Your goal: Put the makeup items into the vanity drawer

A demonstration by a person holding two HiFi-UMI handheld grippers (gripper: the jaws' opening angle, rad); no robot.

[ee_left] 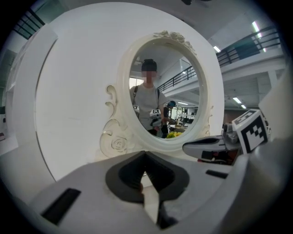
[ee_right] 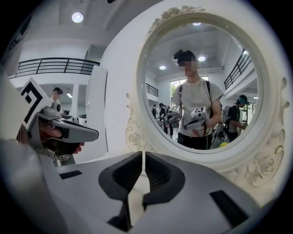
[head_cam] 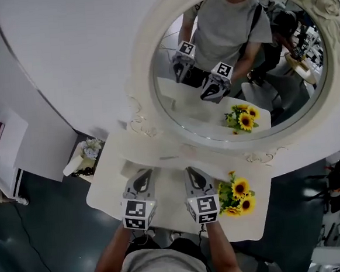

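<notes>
My left gripper (head_cam: 142, 178) and right gripper (head_cam: 195, 174) hang with jaws clenched, empty, above the near edge of the white vanity bench (head_cam: 106, 187), pointing at the oval cream-framed mirror (head_cam: 180, 111); no makeup item visible.

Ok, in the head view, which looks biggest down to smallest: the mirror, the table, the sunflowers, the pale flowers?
1. mirror
2. table
3. sunflowers and pale flowers: these look about alike, so no ranking between them.

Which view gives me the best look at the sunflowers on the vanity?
The head view: the sunflowers stand in full on the vanity top, at its right end. Both gripper views show only a small yellow reflection of them in the mirror.
</notes>
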